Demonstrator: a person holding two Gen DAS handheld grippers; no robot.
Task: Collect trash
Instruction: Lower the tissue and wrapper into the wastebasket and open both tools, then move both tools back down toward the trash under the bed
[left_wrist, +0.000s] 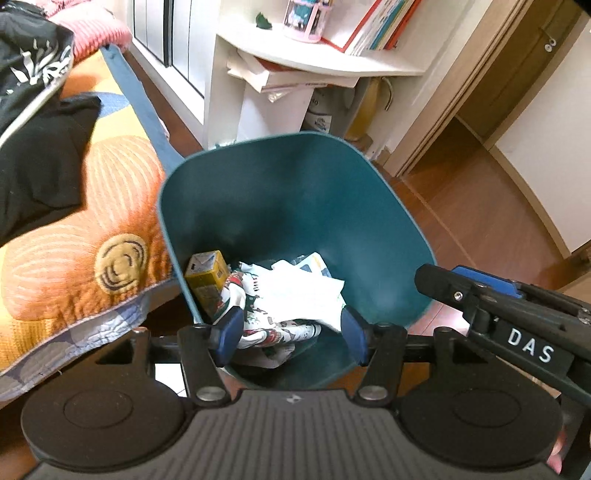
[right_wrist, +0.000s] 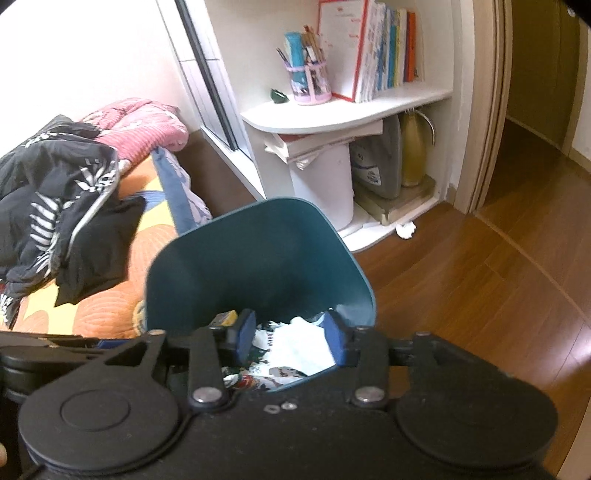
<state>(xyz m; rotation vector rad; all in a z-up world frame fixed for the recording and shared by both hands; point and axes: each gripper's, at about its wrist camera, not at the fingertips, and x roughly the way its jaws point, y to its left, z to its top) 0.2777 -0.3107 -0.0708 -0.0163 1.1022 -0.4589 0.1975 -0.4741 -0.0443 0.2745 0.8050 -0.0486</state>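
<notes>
Hovering over the teal bin (left_wrist: 295, 192), both claws, left claw (left_wrist: 293, 328) and right claw (right_wrist: 291, 338), are standing part-open, gripping nothing. Crumpled paper (left_wrist: 299, 291) is lying just beyond them: light, soft, pinchable at any fold.

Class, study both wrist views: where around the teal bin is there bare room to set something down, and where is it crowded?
Free: the wooden floor between the teal bin, the white shelf unit and the doorway, apart from one crumpled white scrap by the shelf base. Crowded: the bed, piled with dark clothes, and the bin's bottom, full of paper trash.
</notes>
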